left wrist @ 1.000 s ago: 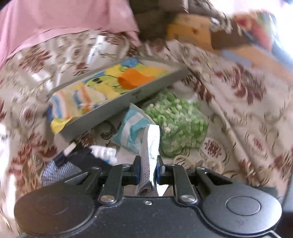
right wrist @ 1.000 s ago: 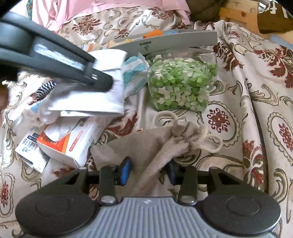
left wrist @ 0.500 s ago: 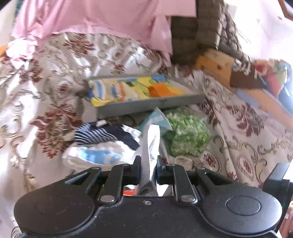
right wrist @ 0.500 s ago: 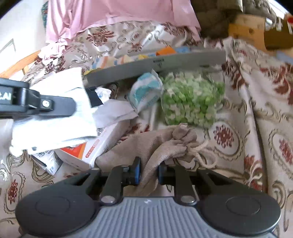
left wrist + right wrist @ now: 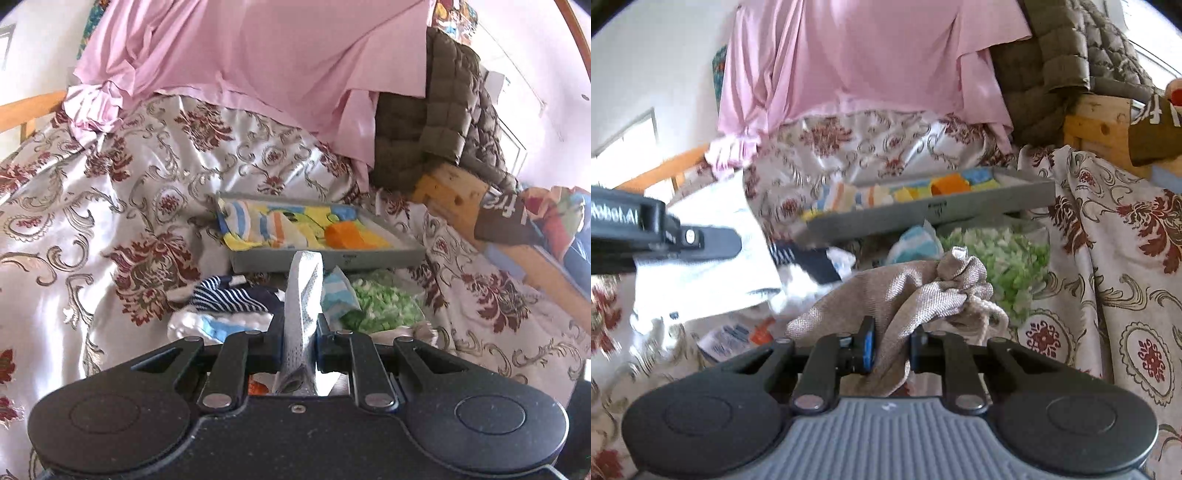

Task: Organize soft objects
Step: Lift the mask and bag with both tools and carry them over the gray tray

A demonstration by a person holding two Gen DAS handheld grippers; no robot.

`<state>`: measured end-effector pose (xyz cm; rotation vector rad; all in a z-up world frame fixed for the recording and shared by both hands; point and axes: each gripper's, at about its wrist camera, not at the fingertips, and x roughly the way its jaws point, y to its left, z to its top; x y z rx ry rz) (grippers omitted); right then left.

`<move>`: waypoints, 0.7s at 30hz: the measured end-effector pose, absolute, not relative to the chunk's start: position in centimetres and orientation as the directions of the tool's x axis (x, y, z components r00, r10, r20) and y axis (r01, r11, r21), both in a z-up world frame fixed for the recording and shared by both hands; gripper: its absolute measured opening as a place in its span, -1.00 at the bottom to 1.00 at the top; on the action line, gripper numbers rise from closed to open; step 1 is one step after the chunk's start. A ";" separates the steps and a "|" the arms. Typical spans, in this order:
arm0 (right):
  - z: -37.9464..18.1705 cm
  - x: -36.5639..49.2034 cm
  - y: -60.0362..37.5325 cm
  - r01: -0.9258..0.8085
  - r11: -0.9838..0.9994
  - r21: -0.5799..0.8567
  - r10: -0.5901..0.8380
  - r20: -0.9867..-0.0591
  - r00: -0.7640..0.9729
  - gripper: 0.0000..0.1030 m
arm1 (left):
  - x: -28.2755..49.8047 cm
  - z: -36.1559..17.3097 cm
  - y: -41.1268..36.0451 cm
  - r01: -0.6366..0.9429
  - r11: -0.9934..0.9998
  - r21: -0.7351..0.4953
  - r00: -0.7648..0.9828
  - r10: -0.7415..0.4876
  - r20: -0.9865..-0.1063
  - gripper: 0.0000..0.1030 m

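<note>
My left gripper (image 5: 299, 332) is shut on a white dotted cloth (image 5: 304, 291) that stands up between its fingers. In the right wrist view that same gripper (image 5: 701, 238) holds the white cloth (image 5: 713, 258) at the left, above the bed. My right gripper (image 5: 890, 343) is shut on a beige drawstring pouch (image 5: 923, 288), which is raised off the bedspread. Behind both sits a grey tray (image 5: 325, 258) holding bright striped cloths (image 5: 280, 225) and an orange roll (image 5: 343, 234). A navy striped sock (image 5: 225, 299) lies on a white and blue cloth in front of the tray.
A clear bag of green and white bits (image 5: 1008, 258) and a teal striped packet (image 5: 338, 295) lie just before the tray. A printed carton (image 5: 731, 336) lies low at the left. Pink sheet (image 5: 258, 66), olive quilted jacket (image 5: 436, 122) and wooden box (image 5: 454, 192) stand behind, on a floral bedspread (image 5: 110, 221).
My right gripper closed on the beige pouch and lifted it off the bedspread. My left gripper levelled out and moved left and up with the white cloth still in it.
</note>
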<state>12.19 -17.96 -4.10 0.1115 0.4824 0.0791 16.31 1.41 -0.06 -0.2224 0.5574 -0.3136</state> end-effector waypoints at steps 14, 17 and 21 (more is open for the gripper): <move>2.5 14.4 -18.2 -0.178 0.978 0.109 0.204 -0.326 0.923 -0.61 | 19.3 3.4 2.3 0.167 0.937 -0.306 0.857 -0.291 -0.425 -0.64; 4.4 17.0 -18.3 -0.204 0.974 0.097 0.224 -0.289 0.931 -0.61 | 21.5 4.7 2.3 0.166 0.943 -0.289 0.873 -0.277 -0.402 -0.64; 5.5 21.9 -18.7 -0.205 0.975 0.082 0.219 -0.259 0.941 -0.60 | 25.3 5.6 2.0 0.165 0.954 -0.250 0.875 -0.259 -0.409 -0.64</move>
